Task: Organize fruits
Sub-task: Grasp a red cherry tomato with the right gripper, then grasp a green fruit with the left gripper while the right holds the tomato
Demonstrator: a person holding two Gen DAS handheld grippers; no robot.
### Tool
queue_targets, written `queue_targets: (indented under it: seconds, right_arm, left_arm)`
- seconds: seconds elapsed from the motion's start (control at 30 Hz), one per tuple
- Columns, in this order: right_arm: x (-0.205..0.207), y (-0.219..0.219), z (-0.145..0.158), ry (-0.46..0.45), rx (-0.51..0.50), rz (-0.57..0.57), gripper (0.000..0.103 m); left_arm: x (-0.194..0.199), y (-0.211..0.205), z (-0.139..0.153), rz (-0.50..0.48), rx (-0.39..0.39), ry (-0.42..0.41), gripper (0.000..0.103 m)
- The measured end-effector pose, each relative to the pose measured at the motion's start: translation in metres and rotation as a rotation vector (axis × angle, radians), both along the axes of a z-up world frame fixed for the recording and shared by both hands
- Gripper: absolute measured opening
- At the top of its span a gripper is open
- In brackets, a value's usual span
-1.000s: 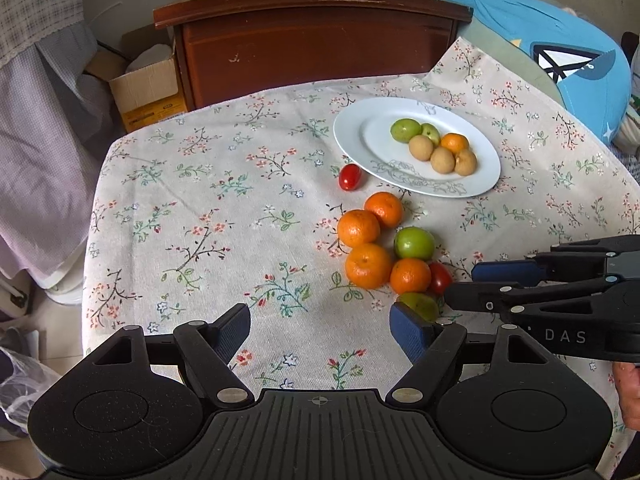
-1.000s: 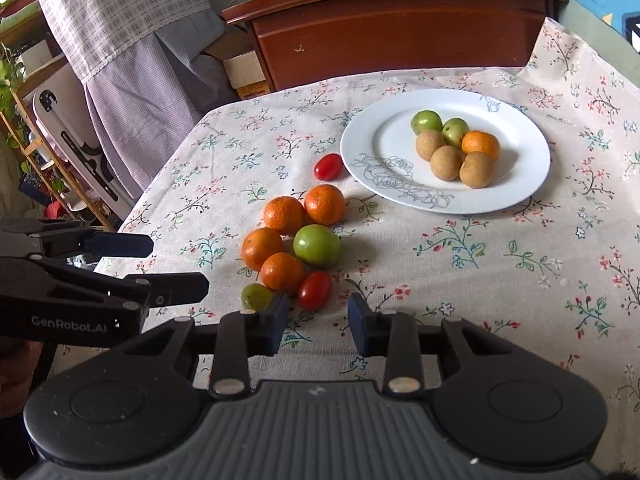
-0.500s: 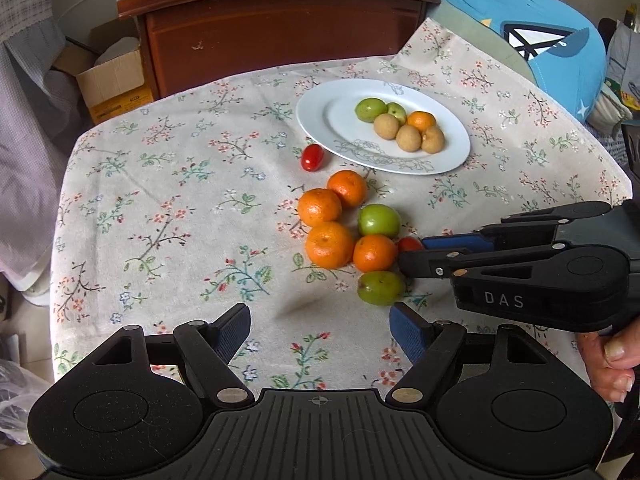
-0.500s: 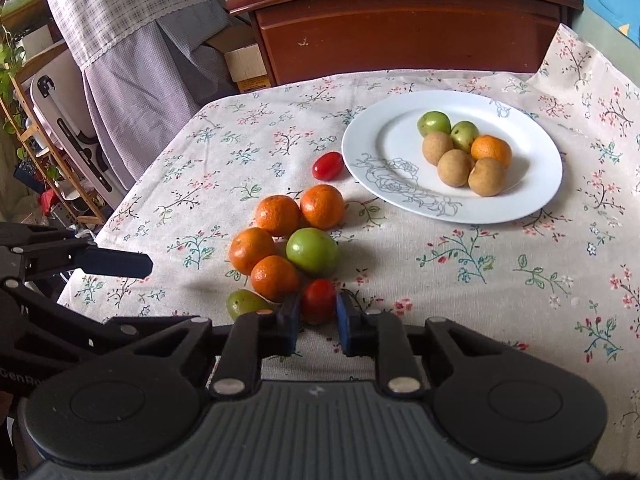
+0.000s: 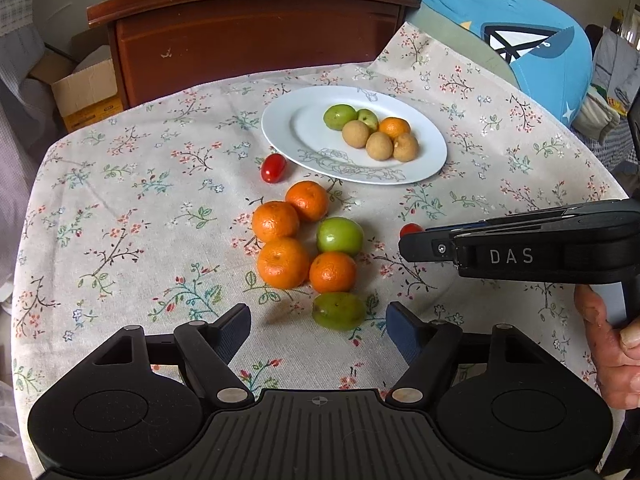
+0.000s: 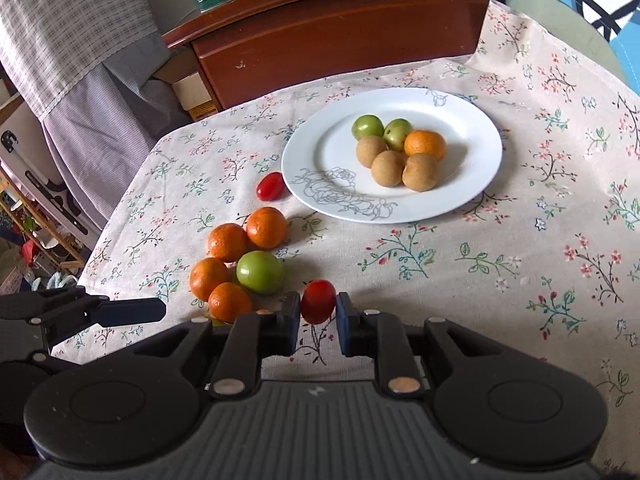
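Note:
My right gripper (image 6: 318, 316) is shut on a red cherry tomato (image 6: 318, 301), held just off the floral cloth; from the left wrist view that gripper (image 5: 416, 240) comes in from the right with the tomato (image 5: 410, 229) at its tip. My left gripper (image 5: 318, 326) has its jaws closing around a dull green fruit (image 5: 338, 311) that lies on the cloth between the fingers; the pads do not touch it. Several oranges (image 5: 283, 263) and a bright green fruit (image 5: 340, 236) cluster beyond. A white plate (image 5: 296, 136) holds green, brown and orange fruits. Another cherry tomato (image 5: 273, 168) lies by its left rim.
A dark wooden cabinet (image 5: 256, 36) stands behind the table, with a cardboard box (image 5: 86, 94) at its left. A blue cushion (image 5: 532, 48) lies at the back right. A person's hand (image 5: 612, 352) grips the right tool. The cloth drops off at the left edge.
The right gripper closed on the red cherry tomato and lifted it away from the pile. The left gripper moved forward so the dull green fruit now lies between its fingers.

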State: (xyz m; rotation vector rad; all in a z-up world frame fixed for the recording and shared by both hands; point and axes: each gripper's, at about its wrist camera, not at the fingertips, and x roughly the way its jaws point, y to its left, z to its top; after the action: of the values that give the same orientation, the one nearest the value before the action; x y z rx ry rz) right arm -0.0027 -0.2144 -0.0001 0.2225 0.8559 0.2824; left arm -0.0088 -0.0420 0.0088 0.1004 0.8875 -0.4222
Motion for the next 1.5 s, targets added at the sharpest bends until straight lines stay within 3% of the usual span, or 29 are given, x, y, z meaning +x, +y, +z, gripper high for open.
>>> queue_targets:
  seconds: [0.1,0.17,0.4,0.47,0.67,1.13,1.5]
  right_arm:
    - [0.0,-0.001,0.0,0.003,0.007,-0.011,0.019]
    - [0.0,-0.002,-0.001,0.007,0.008,-0.011,0.019]
    - [0.0,-0.001,-0.001,0.009,0.01,-0.01,0.019]
    - [0.0,-0.001,-0.001,0.01,0.01,-0.012,0.019]
    - [0.001,-0.002,-0.002,0.017,0.016,-0.012,0.019]
    - [-0.002,-0.003,0.007,-0.013,0.041,0.0,0.019]
    - [-0.006,-0.008,0.034,-0.081,0.092,0.007,0.019]
  left_arm:
    - [0.001,-0.004,-0.003,-0.006,0.009,0.0,0.074]
    - [0.001,-0.006,-0.005,-0.007,0.014,0.003,0.064]
    - [0.0,-0.011,-0.008,-0.024,0.017,-0.013,0.048]
    - [0.001,-0.01,-0.008,-0.022,0.013,-0.015,0.035]
    - [0.001,-0.008,-0.007,-0.023,-0.002,-0.011,0.028]
    - [-0.005,-0.001,0.016,0.006,-0.041,-0.058,0.028]
    - [0.008,0.01,0.044,0.07,-0.069,-0.128,0.028]
